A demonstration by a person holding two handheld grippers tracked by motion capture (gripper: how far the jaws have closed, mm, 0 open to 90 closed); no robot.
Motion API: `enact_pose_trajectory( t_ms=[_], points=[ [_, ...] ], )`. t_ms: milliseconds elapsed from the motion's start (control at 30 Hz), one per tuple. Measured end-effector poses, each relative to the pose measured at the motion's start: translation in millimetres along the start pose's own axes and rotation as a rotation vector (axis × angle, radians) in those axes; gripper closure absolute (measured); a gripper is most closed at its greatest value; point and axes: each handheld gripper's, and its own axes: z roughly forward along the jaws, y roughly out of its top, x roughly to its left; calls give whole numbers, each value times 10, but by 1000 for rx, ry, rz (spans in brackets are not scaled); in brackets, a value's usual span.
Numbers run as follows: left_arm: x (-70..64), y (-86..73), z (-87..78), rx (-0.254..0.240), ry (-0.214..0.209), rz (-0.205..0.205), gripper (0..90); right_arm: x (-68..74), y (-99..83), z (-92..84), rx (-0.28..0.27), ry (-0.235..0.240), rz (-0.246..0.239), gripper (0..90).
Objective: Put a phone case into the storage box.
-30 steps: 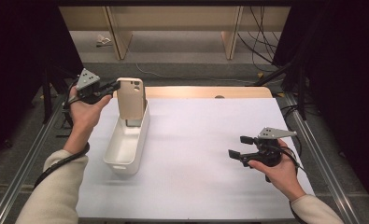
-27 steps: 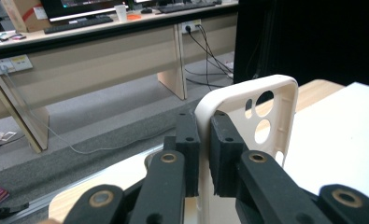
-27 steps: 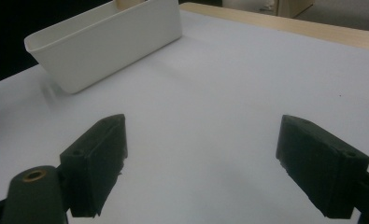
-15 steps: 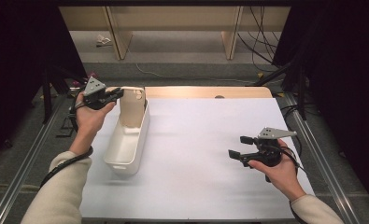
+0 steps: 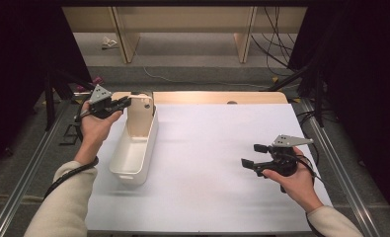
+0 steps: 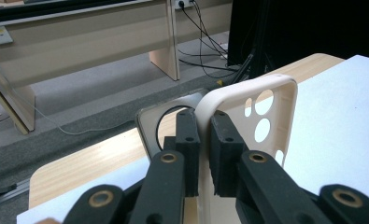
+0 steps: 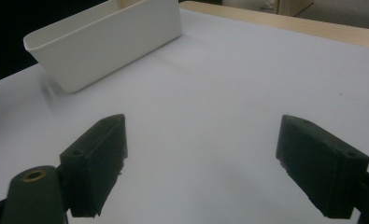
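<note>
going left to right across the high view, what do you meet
left tongs → phone case standing in the white bin → bare white mat → right tongs

The high view looks forward and down over the whole bench [image 5: 217,163]. The left hand-held gripper [image 6: 204,140] view sits close, facing level toward shelving. The right hand-held gripper [image 7: 201,154] view looks low across the bench toward 11 o'clock, sharing the tub [image 7: 102,42] [image 5: 133,153] with the high view.

cream phone case [image 5: 139,117], white bin [image 5: 133,153], black fingers [image 6: 222,140]
</note>
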Motion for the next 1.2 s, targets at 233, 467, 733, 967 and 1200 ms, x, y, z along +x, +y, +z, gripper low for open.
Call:
enact_pose_trajectory(
  t_ms=[233, 467, 733, 967, 1200],
  points=[
    [24, -75, 48, 15, -2, -12, 826, -4, 0, -1, -1, -1, 0, 174],
    [52, -116, 99, 34, 2, -11, 821, -7, 0, -3, -1, -2, -1, 174],
    [90, -101, 155, 75, 35, 18, 799, -4, 2, -3, -4, -1, -1, 174],
    [96, -82, 207, 108, 66, 51, 782, -1, 3, -1, -3, 2, -3, 174],
    [74, -60, 271, 163, 112, 104, 743, -1, 3, -1, -3, 3, -3, 174]
  ],
)
